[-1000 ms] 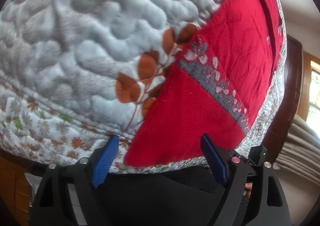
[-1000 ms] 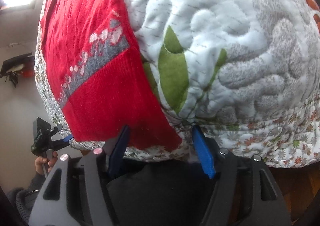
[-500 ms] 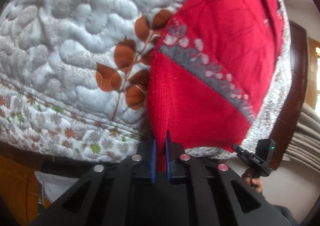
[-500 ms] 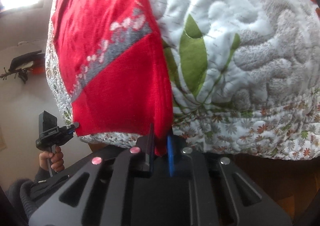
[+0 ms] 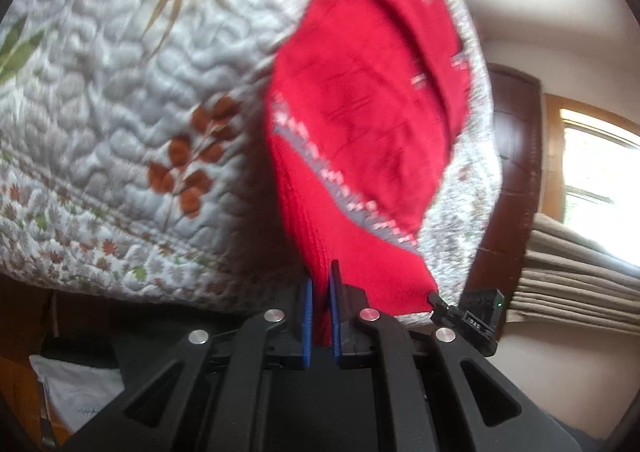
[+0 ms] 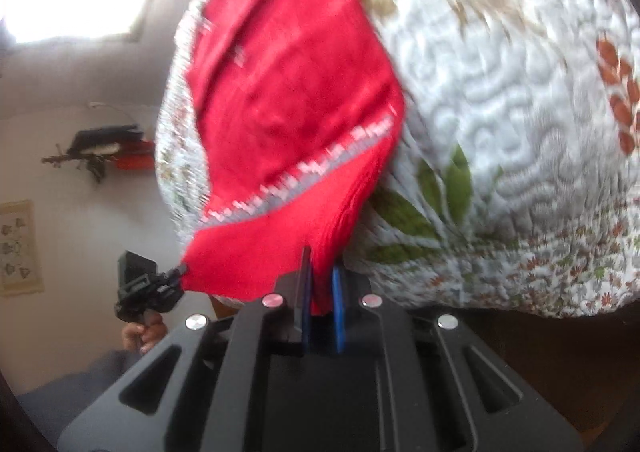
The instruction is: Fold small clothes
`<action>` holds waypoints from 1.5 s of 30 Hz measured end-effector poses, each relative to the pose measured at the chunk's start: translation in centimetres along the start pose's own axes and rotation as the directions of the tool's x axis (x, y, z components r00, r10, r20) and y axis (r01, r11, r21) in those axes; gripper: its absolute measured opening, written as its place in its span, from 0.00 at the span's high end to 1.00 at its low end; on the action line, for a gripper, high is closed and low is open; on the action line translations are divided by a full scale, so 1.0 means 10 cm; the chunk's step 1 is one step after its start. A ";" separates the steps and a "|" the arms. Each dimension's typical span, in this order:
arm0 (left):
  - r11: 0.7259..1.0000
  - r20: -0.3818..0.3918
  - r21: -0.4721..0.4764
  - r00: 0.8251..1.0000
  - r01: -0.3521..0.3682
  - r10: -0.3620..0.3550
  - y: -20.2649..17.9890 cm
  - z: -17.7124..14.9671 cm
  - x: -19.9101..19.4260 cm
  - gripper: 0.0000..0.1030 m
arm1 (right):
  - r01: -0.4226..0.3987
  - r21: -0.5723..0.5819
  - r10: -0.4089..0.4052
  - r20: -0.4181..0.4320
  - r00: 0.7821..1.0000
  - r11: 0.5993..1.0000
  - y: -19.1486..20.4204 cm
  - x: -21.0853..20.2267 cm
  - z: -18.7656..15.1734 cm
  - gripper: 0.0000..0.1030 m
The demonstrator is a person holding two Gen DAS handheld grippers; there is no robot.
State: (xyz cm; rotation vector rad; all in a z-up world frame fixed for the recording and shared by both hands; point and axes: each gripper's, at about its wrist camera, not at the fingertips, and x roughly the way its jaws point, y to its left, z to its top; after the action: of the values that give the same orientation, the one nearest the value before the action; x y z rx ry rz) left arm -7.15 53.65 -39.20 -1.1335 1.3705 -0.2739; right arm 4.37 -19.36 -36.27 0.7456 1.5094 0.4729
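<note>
Left wrist: red garment (image 5: 360, 140) hem pinched between blue jaws

The quilted bed (image 5: 120, 112) lies open to the left of the red garment (image 5: 360, 124), with only flat bedding there and nothing standing on it. To the right of the garment the quilt ends soon, and beyond its edge stand a dark wooden door (image 5: 516, 172) and curtains (image 5: 580, 272), which close that side. Both tongs, left (image 5: 321, 292) and right (image 6: 320, 288), are closed on the garment's near corners, so the cloth between them blocks the way straight ahead.
</note>
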 end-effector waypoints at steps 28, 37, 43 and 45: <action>0.988 0.048 -0.106 0.993 0.109 -0.105 -0.63 2.16 0.53 0.93 | 0.028 0.026 -0.031 0.091 0.995 0.999 0.54 0.20 2.27 0.93; 0.986 0.039 -0.153 0.998 0.064 -0.059 -0.45 2.63 0.87 0.72 | 0.109 0.059 -0.111 0.037 0.993 0.992 0.27 0.67 2.78 0.84; 0.998 0.080 -0.047 0.996 0.036 -0.032 -0.65 2.68 0.59 0.52 | 0.065 0.023 -0.067 0.062 0.996 0.998 0.40 0.46 2.83 0.69; 0.999 0.090 0.038 0.996 -0.017 0.014 -0.79 2.65 0.48 0.49 | 0.097 -0.032 -0.094 0.084 0.992 0.995 0.50 0.33 2.82 0.66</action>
State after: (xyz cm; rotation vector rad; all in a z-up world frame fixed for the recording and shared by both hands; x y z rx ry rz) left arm 20.40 58.78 -41.46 -1.0903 1.2890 -0.2345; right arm 33.14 -17.63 -37.77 0.6543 1.4490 0.3916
